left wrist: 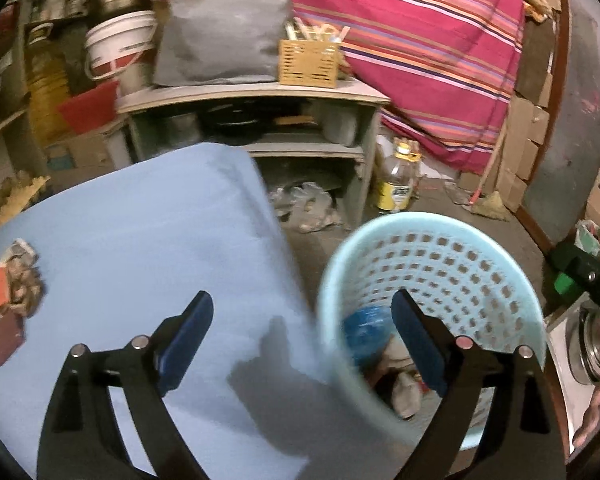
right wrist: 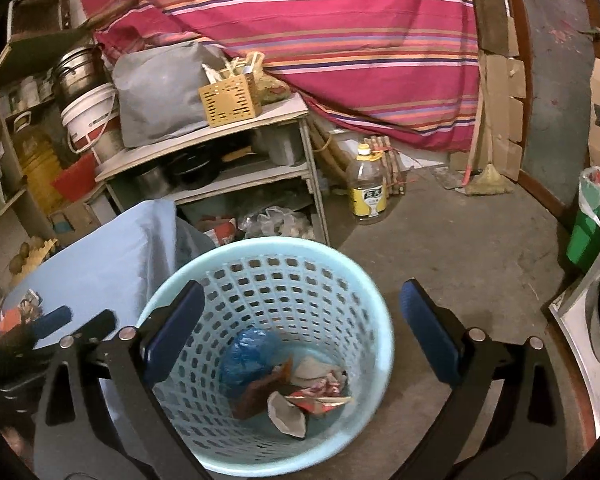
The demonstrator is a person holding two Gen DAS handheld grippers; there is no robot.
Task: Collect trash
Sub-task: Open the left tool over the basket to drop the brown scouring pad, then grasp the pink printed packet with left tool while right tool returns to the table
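A light blue perforated trash basket (right wrist: 340, 280) stands on the floor beside a table with a blue cloth (left wrist: 148, 240). It holds a blue plastic bag (right wrist: 246, 354), crumpled wrappers (right wrist: 320, 392) and paper scraps. In the left wrist view the basket (left wrist: 460, 256) is at the right. My left gripper (left wrist: 302, 320) is open and empty, over the table's right edge and the basket's rim. My right gripper (right wrist: 300, 308) is open and empty, above the basket. Crumpled wrappers and a red scrap (left wrist: 8, 292) lie on the cloth at the far left; they also show in the right wrist view (right wrist: 20, 312).
A grey shelf unit (left wrist: 256, 96) with a grey bag and a wicker box stands behind the table. An oil bottle (right wrist: 368, 188) stands on the concrete floor. A green bin with a liner (right wrist: 592, 216) is at the right. A striped pink cloth (right wrist: 300, 20) hangs behind.
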